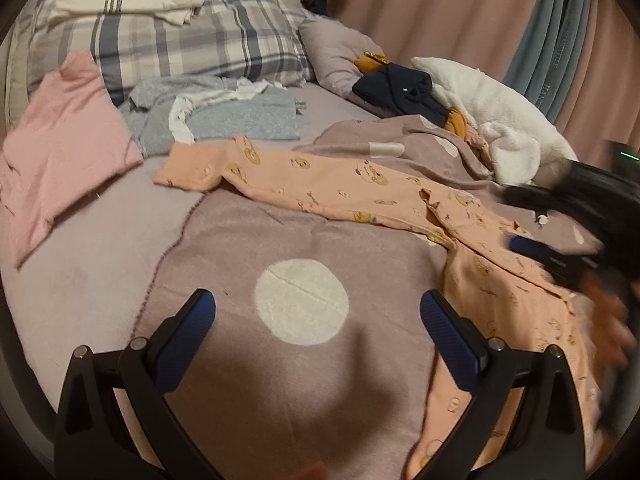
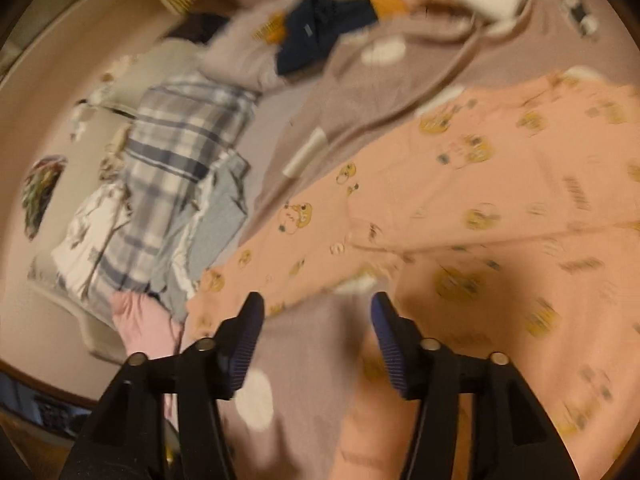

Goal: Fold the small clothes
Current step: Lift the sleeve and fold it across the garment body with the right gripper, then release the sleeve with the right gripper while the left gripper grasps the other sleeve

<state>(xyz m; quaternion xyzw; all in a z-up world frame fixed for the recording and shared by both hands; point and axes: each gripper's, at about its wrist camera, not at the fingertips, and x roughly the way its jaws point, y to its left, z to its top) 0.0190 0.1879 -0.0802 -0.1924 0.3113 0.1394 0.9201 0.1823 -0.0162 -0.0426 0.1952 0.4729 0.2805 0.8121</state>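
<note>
Both my left tongs [image 1: 318, 312] and right tongs [image 2: 318, 332] gape empty over the blanket [image 1: 240, 240], peach onesie [image 1: 400, 196] sprawled unfolded at two o'clock, folding barely begun.

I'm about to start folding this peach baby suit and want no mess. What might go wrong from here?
1. The peach suit lies stretched and twisted over a rumpled blanket, so a fold may come out crooked.
2. Both the left gripper and the right gripper are open and hold nothing; a pinch could catch the blanket too.
3. The right view is blurred, so aim may be off.
</note>
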